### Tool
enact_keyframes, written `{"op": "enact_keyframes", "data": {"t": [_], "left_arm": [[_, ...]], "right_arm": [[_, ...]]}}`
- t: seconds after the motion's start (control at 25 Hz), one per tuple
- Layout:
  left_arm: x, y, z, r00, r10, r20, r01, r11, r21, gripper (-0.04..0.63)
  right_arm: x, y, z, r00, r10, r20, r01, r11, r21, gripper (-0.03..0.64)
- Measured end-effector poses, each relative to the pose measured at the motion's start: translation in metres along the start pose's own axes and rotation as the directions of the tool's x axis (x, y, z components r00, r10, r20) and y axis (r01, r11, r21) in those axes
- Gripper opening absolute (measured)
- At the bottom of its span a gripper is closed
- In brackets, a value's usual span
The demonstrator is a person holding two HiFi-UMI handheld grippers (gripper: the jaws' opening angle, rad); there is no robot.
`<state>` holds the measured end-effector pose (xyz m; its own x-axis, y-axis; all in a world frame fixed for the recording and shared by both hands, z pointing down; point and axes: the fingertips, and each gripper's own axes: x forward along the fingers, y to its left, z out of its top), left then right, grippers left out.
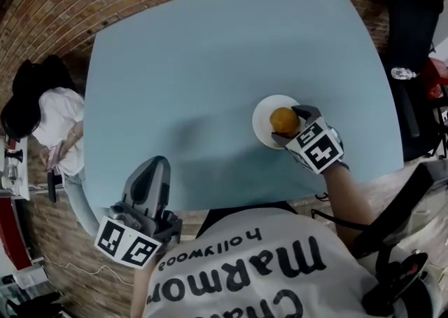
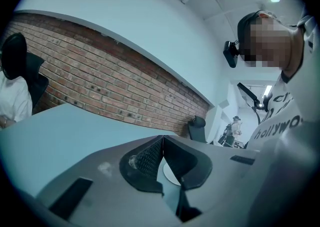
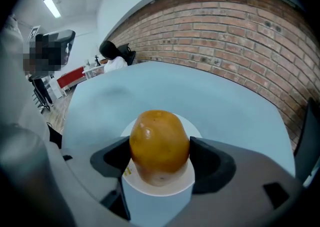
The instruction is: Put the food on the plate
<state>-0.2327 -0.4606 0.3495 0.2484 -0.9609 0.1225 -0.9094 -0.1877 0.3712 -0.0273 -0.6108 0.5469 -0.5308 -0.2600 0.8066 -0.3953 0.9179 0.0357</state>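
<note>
Nearest the head camera, the person's white printed shirt (image 1: 210, 288) fills the lower frame. Beyond it, the right gripper (image 3: 160, 160) is clamped on the food (image 3: 159, 138), an orange-brown egg-shaped item, with one jaw on each side. The food's long axis stands upright, over the centre of the white plate (image 1: 260, 119); contact with the plate cannot be confirmed. The left gripper (image 1: 155, 164), jaws pressed together with nothing between them, sits well to the near-left of the plate, at the edge of the blue table (image 1: 210, 57). Far left of the plate, past the table, sits a second person (image 1: 52, 124). Far right of the plate stands a black chair (image 1: 413, 15).
</note>
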Motion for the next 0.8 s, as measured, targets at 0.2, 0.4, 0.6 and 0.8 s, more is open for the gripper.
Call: {"op": "enact_keyframes", "data": {"t": [0.2,0.4,0.6,0.8], "left_arm": [[0.006,0.005,-0.001,1.0,0.004,-0.004,-0.004,1.0,-0.006,0.006],[0.01,0.005,-0.003,1.0,-0.004,-0.015,0.003,1.0,-0.012,0.006],[0.012,0.009,-0.005,1.0,0.0,-0.028,-0.001,1.0,-0.022,0.006],[0.014,0.006,-0.006,0.999,-0.008,-0.032,0.007,1.0,-0.019,0.006]], "right_arm": [[0.008,-0.003,0.005,1.0,0.022,-0.011,-0.022,1.0,0.001,0.341],[0.012,-0.002,0.007,0.999,0.037,-0.01,-0.036,0.999,0.006,0.341],[0.014,-0.002,0.012,1.0,0.024,0.008,-0.024,1.0,0.002,0.341],[0.015,-0.003,0.01,1.0,0.009,0.025,-0.008,1.0,-0.015,0.341]]}}
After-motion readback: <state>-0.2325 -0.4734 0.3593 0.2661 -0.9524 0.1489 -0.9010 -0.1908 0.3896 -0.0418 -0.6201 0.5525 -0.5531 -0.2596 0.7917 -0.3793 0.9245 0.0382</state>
